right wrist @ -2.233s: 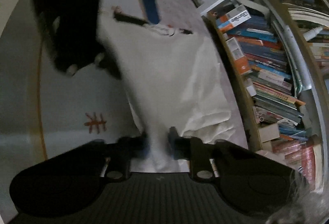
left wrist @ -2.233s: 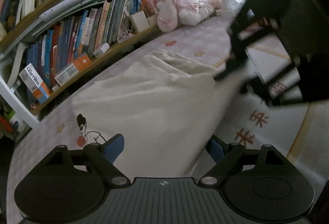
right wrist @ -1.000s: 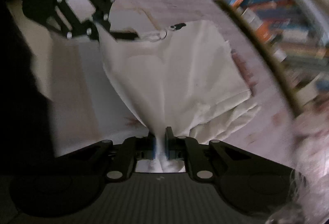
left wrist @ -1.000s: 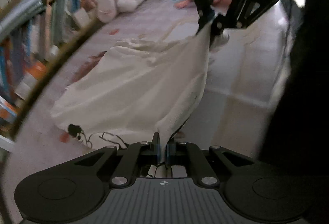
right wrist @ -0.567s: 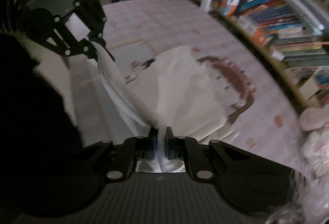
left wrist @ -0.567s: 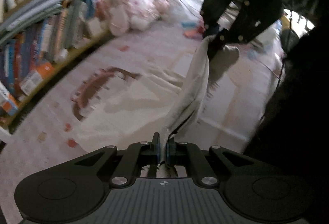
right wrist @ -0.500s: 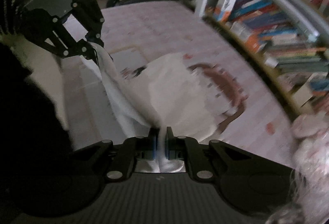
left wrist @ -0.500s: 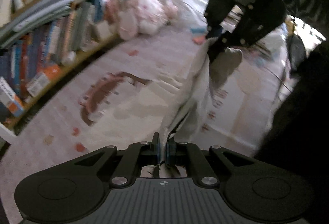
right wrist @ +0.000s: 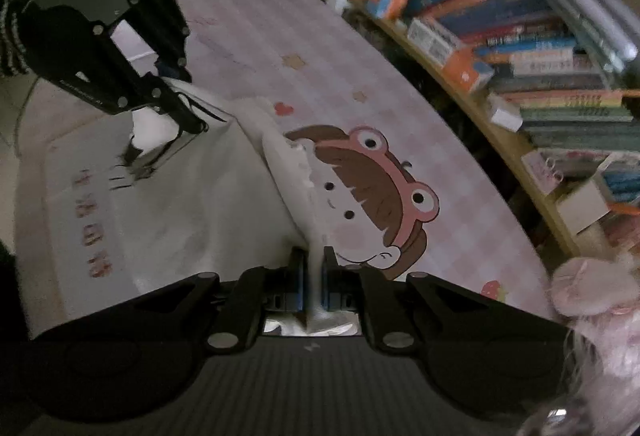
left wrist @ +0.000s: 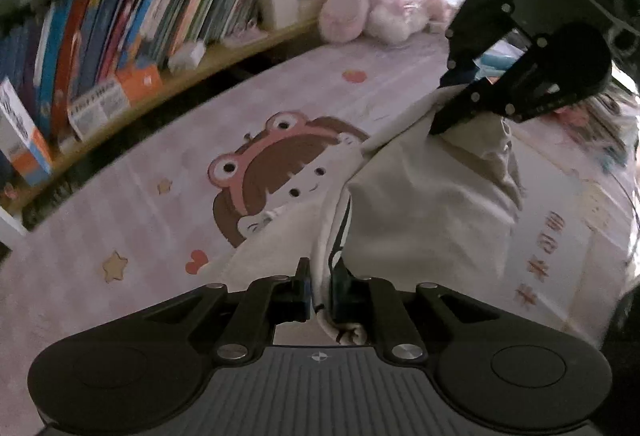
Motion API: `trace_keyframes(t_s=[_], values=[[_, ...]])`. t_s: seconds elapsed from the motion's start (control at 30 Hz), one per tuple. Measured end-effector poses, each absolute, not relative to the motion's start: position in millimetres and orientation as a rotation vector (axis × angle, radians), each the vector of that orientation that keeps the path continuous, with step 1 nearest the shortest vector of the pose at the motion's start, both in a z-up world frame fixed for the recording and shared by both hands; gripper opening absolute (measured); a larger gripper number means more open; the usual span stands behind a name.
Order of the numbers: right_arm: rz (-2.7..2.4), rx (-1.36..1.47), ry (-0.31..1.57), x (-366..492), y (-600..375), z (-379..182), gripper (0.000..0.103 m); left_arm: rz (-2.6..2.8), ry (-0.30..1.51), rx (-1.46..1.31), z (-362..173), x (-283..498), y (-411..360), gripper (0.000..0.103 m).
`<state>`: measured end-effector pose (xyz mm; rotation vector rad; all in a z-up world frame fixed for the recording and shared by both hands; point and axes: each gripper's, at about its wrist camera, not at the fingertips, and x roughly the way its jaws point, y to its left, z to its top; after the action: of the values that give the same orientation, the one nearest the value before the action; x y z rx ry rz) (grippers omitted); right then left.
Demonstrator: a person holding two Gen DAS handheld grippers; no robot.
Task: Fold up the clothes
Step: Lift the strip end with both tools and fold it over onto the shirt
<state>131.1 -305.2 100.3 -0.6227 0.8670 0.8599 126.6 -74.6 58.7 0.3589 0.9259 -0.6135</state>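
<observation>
— Cream cotton, that garment (left wrist: 432, 204): a pale, soft piece of clothing with a thin dark cord at its hem, lifted off the pink checked play mat with the brown-haired cartoon girl (left wrist: 256, 196). Who has it?

— Both. The left gripper (left wrist: 319, 288) has its fingers clenched on one edge of the cloth, cord and all; the right gripper (right wrist: 311, 276) has its fingers clamped on another edge. Between them the fabric hangs in a loose drape over the mat's near edge, away from the wooden bookshelf packed with colourful books (left wrist: 120, 20).

— So which step is this?

— My guess is the carry-over of a fold: one side raised, ready to be laid across the other.

— And next?

— Probably lowering both held edges together, level and taut, so the layer lands flat on the mat without bunching, then letting go.
</observation>
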Motion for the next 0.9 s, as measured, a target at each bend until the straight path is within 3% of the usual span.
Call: trace_keyframes(t_s=[0.13, 0.2, 0.27, 0.33, 0.47, 0.7, 0.9], values=[[0.844, -0.588, 0.904, 149, -305, 78, 0.009, -0.591, 0.973, 0.329, 42, 143, -72, 0.018], [0.837, -0.567, 0.930, 158, -304, 66, 0.011, -0.560, 0.993, 0.338, 34, 149, -71, 0.032], [0.821, -0.546, 0.945, 165, -305, 56, 0.016, -0.518, 0.995, 0.360, 28, 154, -69, 0.065], [0.797, -0.510, 0.944, 171, -309, 48, 0.026, -0.503, 0.986, 0.363, 29, 155, -62, 0.075], [0.749, -0.395, 0.925, 175, -321, 42, 0.040, -0.533, 0.969, 0.350, 40, 155, -51, 0.076], [0.692, -0.365, 0.898, 169, -331, 39, 0.041, -0.649, 0.956, 0.292, 67, 161, -41, 0.076], [0.499, -0.278, 0.838, 166, -340, 38, 0.046, -0.359, 0.879, 0.215, 76, 161, -8, 0.074]])
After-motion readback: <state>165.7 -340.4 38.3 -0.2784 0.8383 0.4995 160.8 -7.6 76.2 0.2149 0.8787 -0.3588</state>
